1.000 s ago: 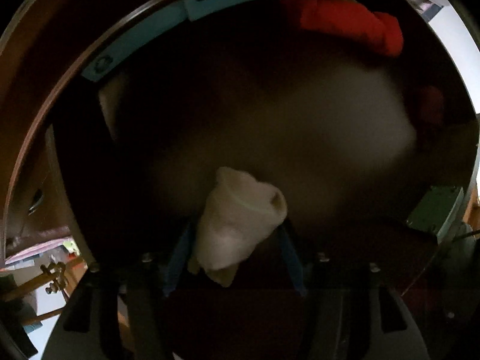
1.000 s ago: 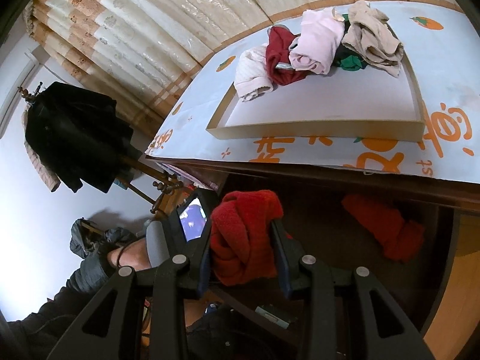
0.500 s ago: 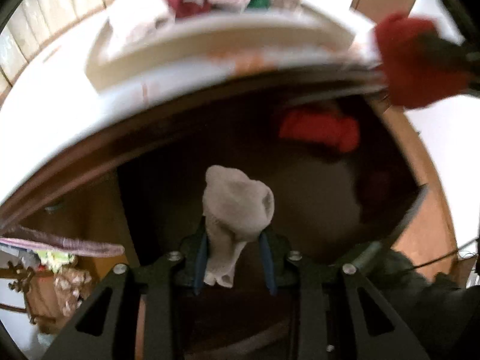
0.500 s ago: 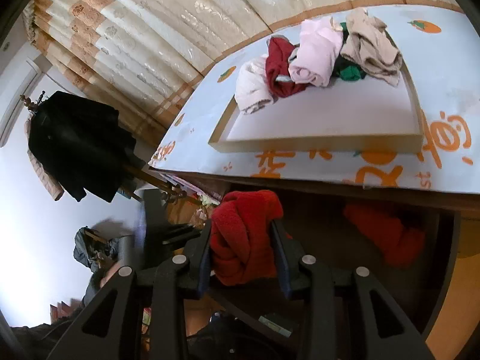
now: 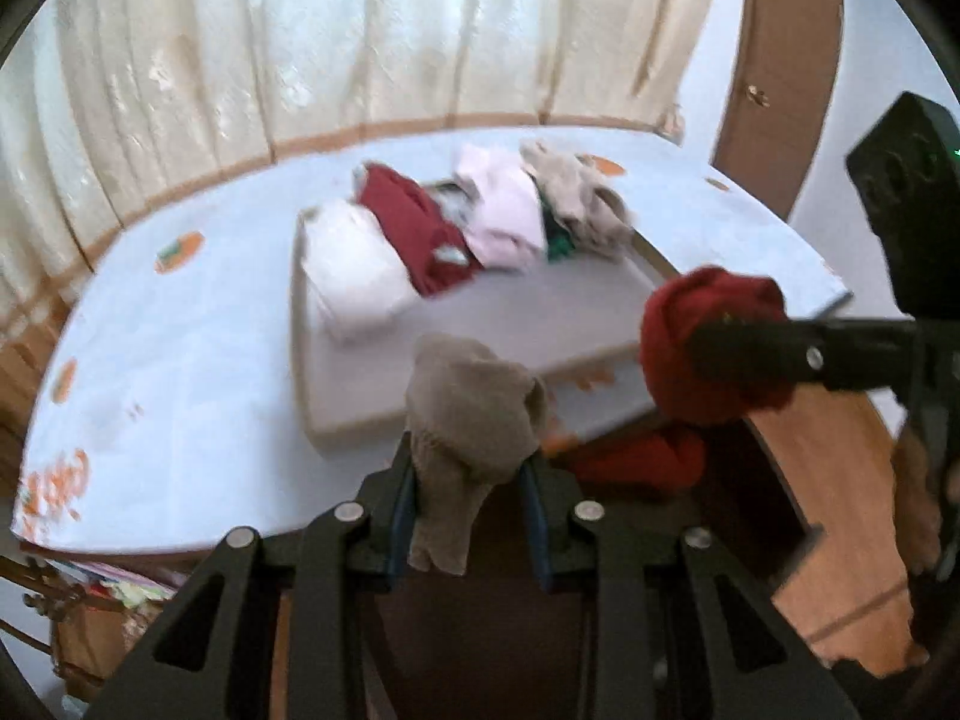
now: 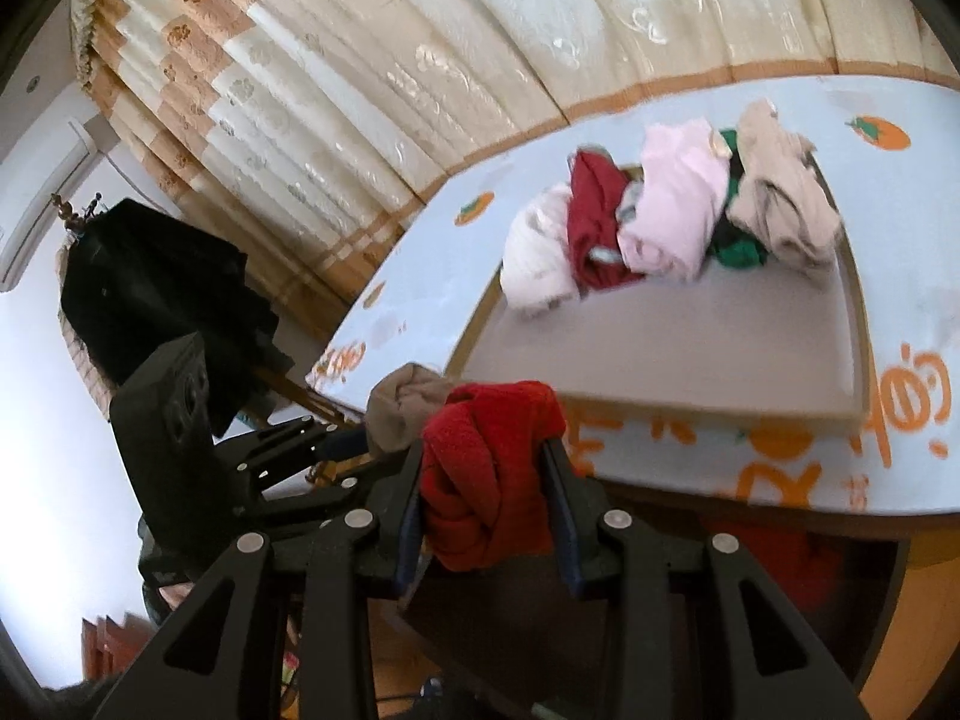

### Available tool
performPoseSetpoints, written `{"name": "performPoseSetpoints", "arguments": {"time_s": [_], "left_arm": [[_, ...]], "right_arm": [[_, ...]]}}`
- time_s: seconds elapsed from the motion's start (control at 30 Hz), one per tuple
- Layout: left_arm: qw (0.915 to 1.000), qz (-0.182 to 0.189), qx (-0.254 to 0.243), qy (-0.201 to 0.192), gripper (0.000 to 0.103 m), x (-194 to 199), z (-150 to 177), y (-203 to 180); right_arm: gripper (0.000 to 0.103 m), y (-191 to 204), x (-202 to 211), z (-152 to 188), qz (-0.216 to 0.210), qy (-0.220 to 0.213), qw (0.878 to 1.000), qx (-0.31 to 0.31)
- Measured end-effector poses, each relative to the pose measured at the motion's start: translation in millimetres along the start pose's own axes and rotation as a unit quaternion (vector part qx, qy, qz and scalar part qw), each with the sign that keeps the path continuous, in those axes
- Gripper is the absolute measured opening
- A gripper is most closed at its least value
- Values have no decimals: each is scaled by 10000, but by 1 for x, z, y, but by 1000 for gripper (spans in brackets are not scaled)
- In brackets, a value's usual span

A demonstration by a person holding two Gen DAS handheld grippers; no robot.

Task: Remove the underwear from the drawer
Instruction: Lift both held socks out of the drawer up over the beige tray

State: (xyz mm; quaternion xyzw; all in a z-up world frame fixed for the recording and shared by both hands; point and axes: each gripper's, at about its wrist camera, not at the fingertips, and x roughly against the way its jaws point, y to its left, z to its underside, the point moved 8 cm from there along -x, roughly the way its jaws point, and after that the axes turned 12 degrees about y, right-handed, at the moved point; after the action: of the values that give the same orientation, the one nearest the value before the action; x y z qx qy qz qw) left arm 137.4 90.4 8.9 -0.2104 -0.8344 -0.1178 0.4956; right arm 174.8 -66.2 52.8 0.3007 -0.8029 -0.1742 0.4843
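Left gripper [image 5: 471,516]: fingers clamped on a rolled grey-beige piece of underwear [image 5: 474,420], which bulges above the pads and hangs a little below them. The fingers have just been closing, with this cloth between them.
Right gripper [image 6: 486,516]: fingers closed tight on a bundled red piece of underwear [image 6: 489,474], which fills the gap between the pads.
Grippers together: side by side in front of the counter's front edge; in the right wrist view the grey-beige bundle sits just beside the red one, to its left.
Drawer [image 5: 840,540]: open below the counter's front edge, dark inside, wooden rim showing at the right. One more red garment [image 5: 642,459] lies in it near the front edge of the counter.
Counter [image 5: 180,372]: covered with a pale blue cloth printed with orange fruit.
Tray [image 6: 660,360]: shallow and flat, resting on the counter; at its far edge a row of folded pieces: white, dark red, pink, green, beige.
Curtain [image 6: 450,60]: cream, patterned, behind the counter's far edge.
Coat [image 6: 156,294]: black, hanging on a stand to the left.
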Motion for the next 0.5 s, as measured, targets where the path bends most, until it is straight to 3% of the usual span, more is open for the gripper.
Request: {"name": "performPoseSetpoints", "arguments": {"time_s": [0.27, 0.5], "left_arm": [[9994, -253, 203, -117, 30, -14, -35, 8], [9974, -561, 439, -126, 30, -37, -53, 18]], "right_arm": [[39, -4, -10, -32, 364, -353, 9987, -20], [39, -28, -25, -60, 1024, -629, 9927, -92]]}}
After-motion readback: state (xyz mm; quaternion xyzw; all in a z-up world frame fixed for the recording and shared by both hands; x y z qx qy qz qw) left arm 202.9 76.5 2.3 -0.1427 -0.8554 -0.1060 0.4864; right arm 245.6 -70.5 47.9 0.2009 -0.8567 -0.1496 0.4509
